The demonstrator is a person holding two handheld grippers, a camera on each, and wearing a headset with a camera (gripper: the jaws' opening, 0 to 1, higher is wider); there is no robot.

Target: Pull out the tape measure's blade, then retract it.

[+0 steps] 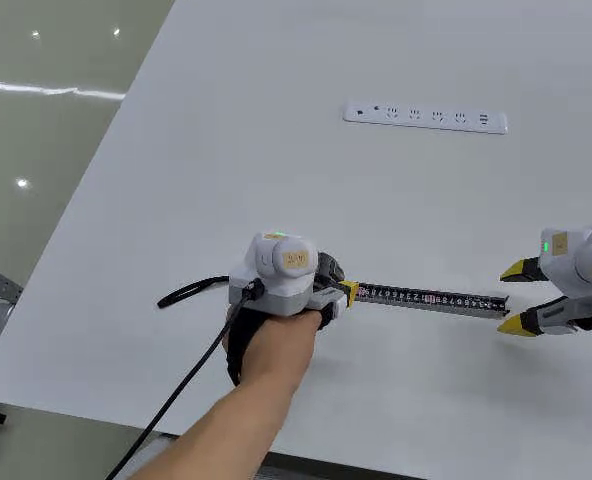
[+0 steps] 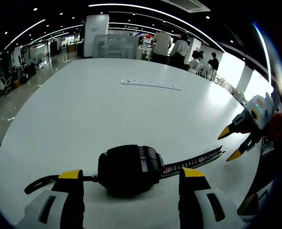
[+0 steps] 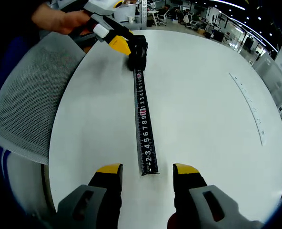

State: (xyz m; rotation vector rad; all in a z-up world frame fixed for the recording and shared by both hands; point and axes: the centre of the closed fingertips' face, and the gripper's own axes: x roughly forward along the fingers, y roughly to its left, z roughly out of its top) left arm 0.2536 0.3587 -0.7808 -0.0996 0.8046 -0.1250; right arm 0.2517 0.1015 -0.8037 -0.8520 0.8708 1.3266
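White bench [image 1: 276, 150] carries a power strip [image 1: 425, 116], well clear. Left gripper [image 2: 132, 172] spread around the tape measure [image 3: 138, 50]; right gripper [image 3: 148, 168] wide astride the blade [image 3: 144, 119] tip.

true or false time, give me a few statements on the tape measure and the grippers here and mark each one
1. The blade is pulled out and lies flat on the table. True.
2. The right gripper is clamped on the blade. False: its jaws stand open, and the blade's end lies free on the table between them.
3. The tape measure's case is yellow. False: it is black.
4. A power strip lies on the table, apart from the tape. True.
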